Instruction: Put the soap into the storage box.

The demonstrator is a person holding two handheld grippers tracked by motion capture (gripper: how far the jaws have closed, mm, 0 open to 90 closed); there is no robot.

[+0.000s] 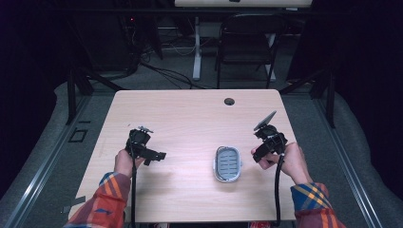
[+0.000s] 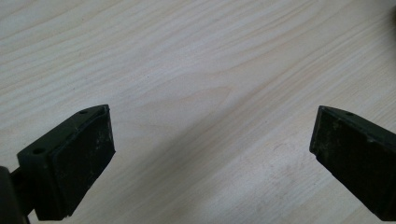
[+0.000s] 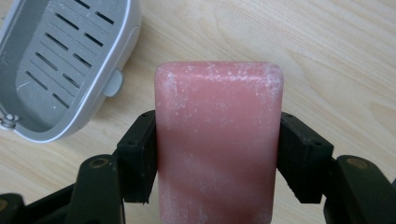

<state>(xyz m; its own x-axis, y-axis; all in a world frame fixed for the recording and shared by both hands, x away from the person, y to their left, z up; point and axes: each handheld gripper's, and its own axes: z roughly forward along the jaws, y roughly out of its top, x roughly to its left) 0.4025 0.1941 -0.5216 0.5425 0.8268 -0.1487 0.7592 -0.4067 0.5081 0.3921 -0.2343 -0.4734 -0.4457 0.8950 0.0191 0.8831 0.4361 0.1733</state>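
Looking down from the high view, the right gripper (image 1: 260, 153) is hanging just right of the soap dish (image 1: 227, 163), which is lying open and empty on the table (image 1: 190, 118). The left gripper (image 1: 154, 156) is hovering over bare wood, well apart from the dish.

Looking along the left gripper (image 2: 212, 135) in its own view, the jaws are standing spread wide, with nothing but wood grain between them; this hand is idling.

Looking along the right gripper (image 3: 218, 149) in its view, the jaws are pinching a pink bar of soap (image 3: 218, 144) across its width, both pads pressing on its flanks. The bar is hanging above the table, and the grey slotted soap dish (image 3: 60, 60) is lying up and to the left, just beside the bar but not under it.

By my reading, the carrying step is in hand: the soap is gripped and lifted, not yet in the dish. The next move is calling for a sideways shift until the bar is sitting over the slotted floor, long side matching the dish, then lowering before spreading the jaws.
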